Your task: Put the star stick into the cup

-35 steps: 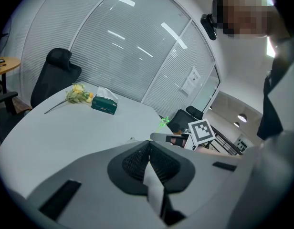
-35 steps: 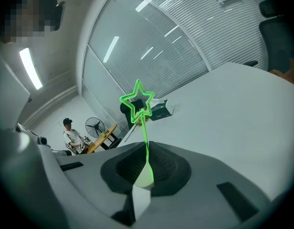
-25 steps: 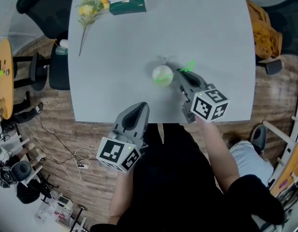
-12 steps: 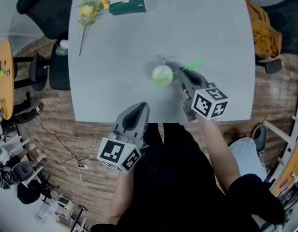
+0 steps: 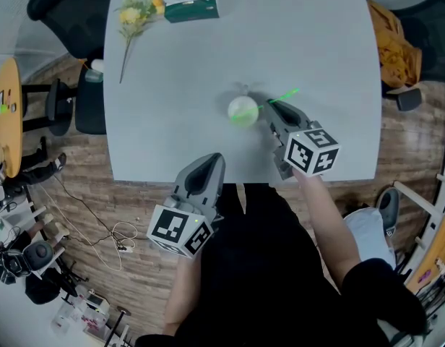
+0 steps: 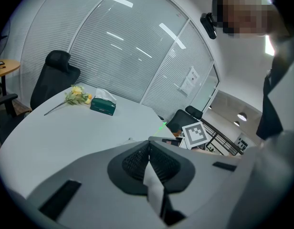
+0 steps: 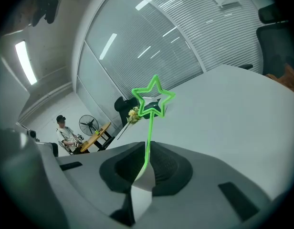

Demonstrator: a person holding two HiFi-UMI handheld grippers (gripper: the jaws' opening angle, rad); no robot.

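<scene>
Right tool (image 5: 271, 108): the jaws have just been opening by a small amount. The star stick (image 5: 282, 97) stands in the narrow gap, and in the right gripper view the pads lie close against it on both sides. This reads as a light clamp, near release.
Left tool (image 5: 206, 166): jaws together with nothing between them. It is held off the near edge of the bench (image 5: 208, 63), well apart from the work.
Star stick, location: between the right tool's jaws, shaft tilted, star end raised clear of the bench.
Cup (image 5: 243, 110): upright on the bench near its middle, just beside the right tool's tips and to their left in the head view.
Governing relation: the stick's long axis runs from the cup's right rim up and away to the star, crossing the right tool's tips. The lower end points at the cup and the star end points away from it.
Nearer hand: the right, so the move belongs to it.
Step in hand (judgement): the lower end appears to be at or in the cup mouth, so letting go is probably what remains.
Risk (judgement): the stick is tilted and the cup looks light, so release could tip the stick out or nudge the cup.
Hidden: the stick's lower end is covered by the tool in both views, so whether it is inside the cup cannot be told. The cup does not show in the right gripper view. The green tint inside the cup may be the stick's end or the cup's own colour; which one is undetermined.
</scene>
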